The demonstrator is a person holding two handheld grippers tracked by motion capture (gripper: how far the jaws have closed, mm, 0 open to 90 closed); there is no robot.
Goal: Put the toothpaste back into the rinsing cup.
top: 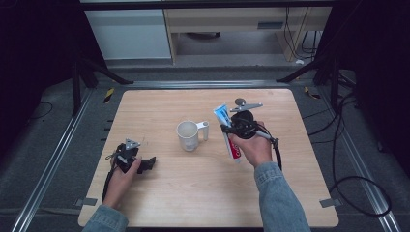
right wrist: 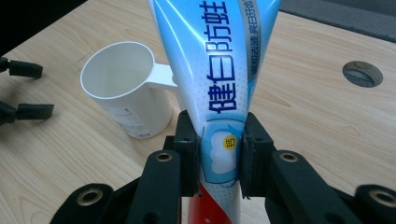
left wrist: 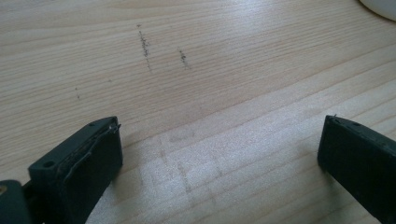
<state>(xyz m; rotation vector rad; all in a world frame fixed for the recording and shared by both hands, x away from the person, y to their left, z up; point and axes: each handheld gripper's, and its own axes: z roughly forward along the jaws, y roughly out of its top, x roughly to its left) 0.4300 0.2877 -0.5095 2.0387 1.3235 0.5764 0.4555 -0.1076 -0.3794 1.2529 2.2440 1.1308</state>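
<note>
**Toothpaste tube pinched over the table, mug beside it**

Toothpaste tube (right wrist: 219, 79) is held off the wood in the right gripper (right wrist: 218, 154), whose two black jaws press on its flattened body from either side, just above the red band near the cap end. The tube is soft glossy plastic, light blue and white with dark blue print and a small yellow dot between the pads; it widens to a flat crimped tail pointing away from the hand. In the high view it (top: 226, 130) hangs right of centre, tail up and tilted toward the far side.

Largest below is the table (top: 193, 193), a pale wood-grain top with rounded corners, faintly scuffed with short dark marks, and a round grey cable port (right wrist: 362, 73) set into it.

Next, the mug (top: 187, 135), smooth white plastic, cylindrical and open-topped, with a flat handle pointing toward the tube. It stands upright near the middle, close to the tube but not touching it.

Left gripper (left wrist: 219, 154) rests low at the near left, jaws spread wide over bare wood, nothing between them, well apart from the mug.
</note>
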